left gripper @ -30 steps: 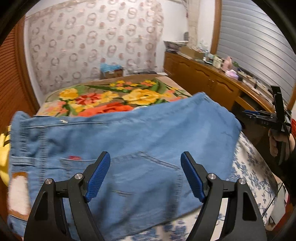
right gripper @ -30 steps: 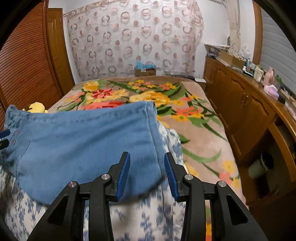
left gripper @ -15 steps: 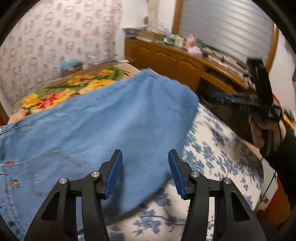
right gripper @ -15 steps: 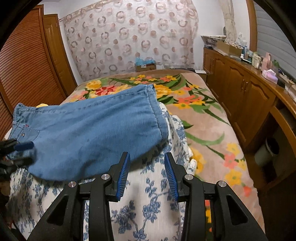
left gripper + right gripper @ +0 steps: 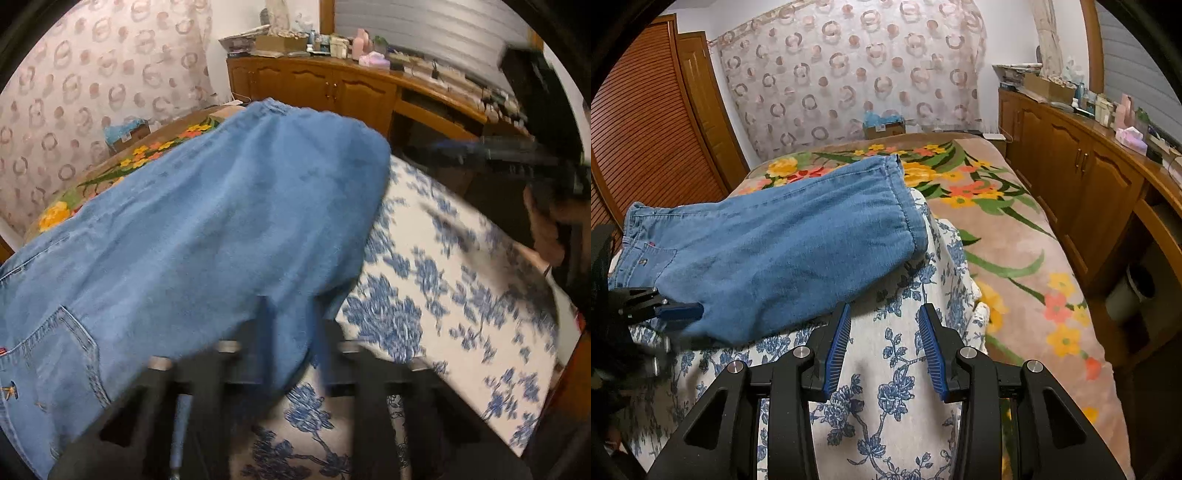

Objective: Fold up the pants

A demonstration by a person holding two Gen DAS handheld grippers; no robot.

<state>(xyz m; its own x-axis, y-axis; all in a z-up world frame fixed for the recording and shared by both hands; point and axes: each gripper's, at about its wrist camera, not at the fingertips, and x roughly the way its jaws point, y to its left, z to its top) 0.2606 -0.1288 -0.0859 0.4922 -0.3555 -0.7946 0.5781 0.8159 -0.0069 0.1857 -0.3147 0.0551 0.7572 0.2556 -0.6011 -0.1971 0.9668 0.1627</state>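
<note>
Tongs first: left gripper (image 5: 291, 332) is blurred in its own view, fingers narrowed over the near edge of the jeans (image 5: 768, 251); right wrist view shows its blue tips at that denim edge, but whether cloth is actually pinched I cannot tell; right gripper (image 5: 884, 347) has jaws spread and empty, hovering above the blue-flowered white sheet (image 5: 894, 398), just beside the jeans' lower edge, not touching it. Jeans lie flat on that sheet, already doubled leg on leg, waistband at left, hems at right toward the floral blanket (image 5: 1004, 236). Judged step: taking hold for the next fold; do it well by biting all layers at the edge, not only the top one; right should take the hem end to match; lift both evenly so layers don't slide.
</note>
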